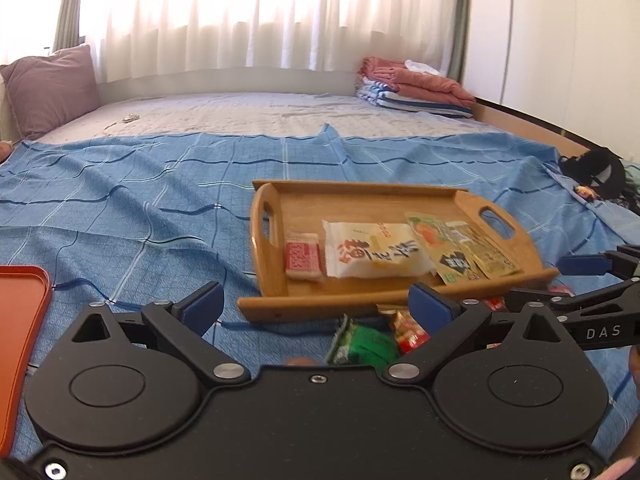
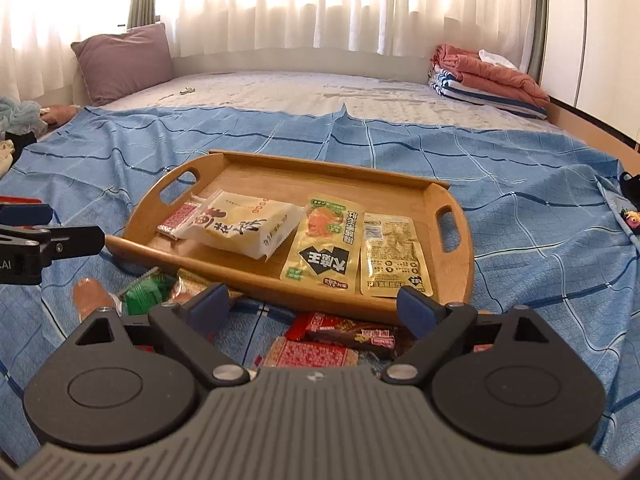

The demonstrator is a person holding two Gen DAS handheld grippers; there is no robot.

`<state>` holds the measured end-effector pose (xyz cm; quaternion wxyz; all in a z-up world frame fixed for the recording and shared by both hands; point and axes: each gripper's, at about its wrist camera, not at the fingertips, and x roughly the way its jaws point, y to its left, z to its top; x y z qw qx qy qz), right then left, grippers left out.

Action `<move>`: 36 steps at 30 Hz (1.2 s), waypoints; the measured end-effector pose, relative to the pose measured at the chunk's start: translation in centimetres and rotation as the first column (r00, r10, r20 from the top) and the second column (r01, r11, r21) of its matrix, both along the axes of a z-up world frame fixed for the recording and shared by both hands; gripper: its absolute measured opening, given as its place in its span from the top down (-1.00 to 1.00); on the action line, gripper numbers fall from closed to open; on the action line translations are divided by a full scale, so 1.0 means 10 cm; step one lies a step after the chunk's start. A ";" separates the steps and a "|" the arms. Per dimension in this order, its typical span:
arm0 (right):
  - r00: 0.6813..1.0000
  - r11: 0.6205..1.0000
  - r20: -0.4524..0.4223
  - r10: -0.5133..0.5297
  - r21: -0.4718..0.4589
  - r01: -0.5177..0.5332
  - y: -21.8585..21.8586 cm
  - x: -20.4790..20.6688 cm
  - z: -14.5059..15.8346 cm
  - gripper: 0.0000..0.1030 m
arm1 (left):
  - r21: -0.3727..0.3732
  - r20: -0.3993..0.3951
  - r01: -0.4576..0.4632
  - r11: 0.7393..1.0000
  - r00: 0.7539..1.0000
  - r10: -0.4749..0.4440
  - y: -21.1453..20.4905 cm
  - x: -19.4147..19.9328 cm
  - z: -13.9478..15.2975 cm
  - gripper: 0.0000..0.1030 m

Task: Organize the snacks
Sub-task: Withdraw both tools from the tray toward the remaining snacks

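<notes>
A wooden tray lies on a blue checked sheet and holds a small red packet, a white snack bag, a green-orange pouch and a yellow pouch. Loose snacks lie in front of the tray: a green packet and red packets. My left gripper is open and empty above the green packet. My right gripper is open and empty above the red packets.
An orange tray lies at the left. A purple pillow and folded blankets sit at the back of the bed. Dark clutter lies at the right edge. A pink sausage-like snack lies left of the green packet.
</notes>
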<state>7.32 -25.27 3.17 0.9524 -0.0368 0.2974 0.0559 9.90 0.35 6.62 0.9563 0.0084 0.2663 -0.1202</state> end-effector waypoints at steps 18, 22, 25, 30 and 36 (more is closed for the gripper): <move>0.999 0.999 -0.044 0.015 -0.036 -0.016 0.20 -0.33 -0.43 -0.92 | 0.067 -0.031 0.022 0.998 0.999 -0.020 -0.01 -0.29 -0.45 -0.95; 0.999 0.999 -0.051 0.010 -0.047 -0.013 0.24 -0.33 -0.49 -0.92 | 0.088 -0.024 0.016 0.996 1.000 -0.014 -0.01 -0.29 -0.50 -0.95; 0.998 0.999 -0.057 0.002 -0.033 -0.004 0.25 -0.33 -0.52 -0.92 | 0.095 -0.027 0.017 0.995 1.000 -0.014 0.00 -0.29 -0.54 -0.95; 0.997 0.999 -0.068 -0.029 0.035 0.031 0.19 -0.30 -0.56 -0.92 | 0.097 -0.033 0.010 0.995 0.999 -0.007 0.00 -0.26 -0.59 -0.93; 0.996 0.993 -0.058 -0.074 0.087 0.079 0.15 -0.27 -0.57 -0.91 | 0.083 -0.046 -0.007 0.997 0.999 0.011 0.02 -0.17 -0.62 -0.75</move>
